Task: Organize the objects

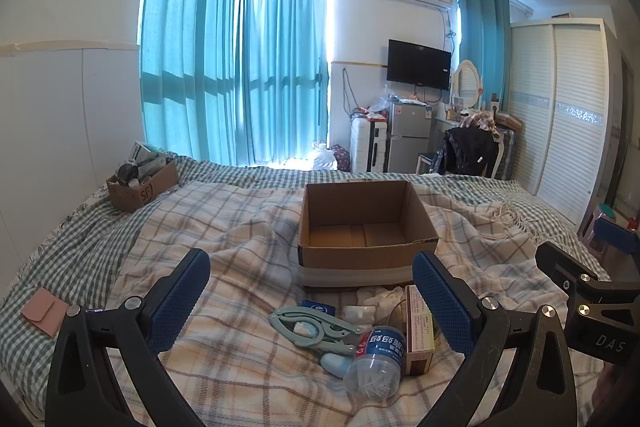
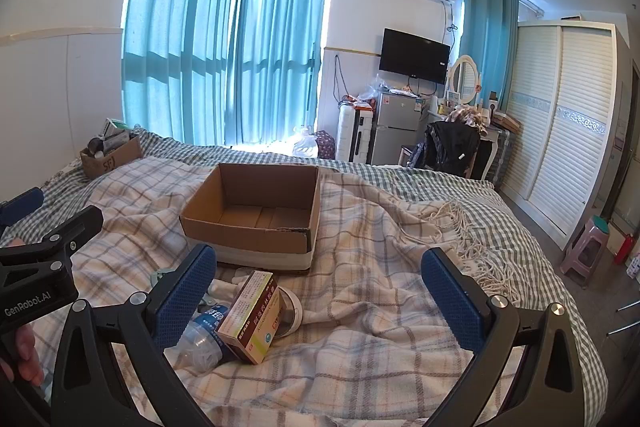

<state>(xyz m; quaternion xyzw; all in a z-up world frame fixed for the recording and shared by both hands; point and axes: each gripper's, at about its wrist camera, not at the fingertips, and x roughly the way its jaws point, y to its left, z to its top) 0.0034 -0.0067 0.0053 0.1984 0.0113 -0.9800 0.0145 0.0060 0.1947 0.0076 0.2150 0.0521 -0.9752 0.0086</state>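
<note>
An empty cardboard box (image 1: 366, 227) stands on the plaid blanket; it also shows in the right wrist view (image 2: 256, 215). In front of it lie a pale green folding hanger (image 1: 312, 327), a clear jar of cotton swabs with a blue label (image 1: 376, 359), a medicine carton (image 1: 419, 331) and a small white case (image 1: 360, 313). The right wrist view shows the carton (image 2: 252, 319), the jar (image 2: 204, 337) and a white tape roll (image 2: 292, 311). My left gripper (image 1: 312, 295) is open above the pile. My right gripper (image 2: 320, 291) is open, the carton near its left finger.
A second cardboard box (image 1: 142, 183) full of items sits at the bed's far left corner. A pink wallet (image 1: 42, 311) lies at the left on the checked sheet. Blanket fringe (image 2: 468, 231) trails right. A pink stool (image 2: 586, 251), wardrobe and fridge stand beyond the bed.
</note>
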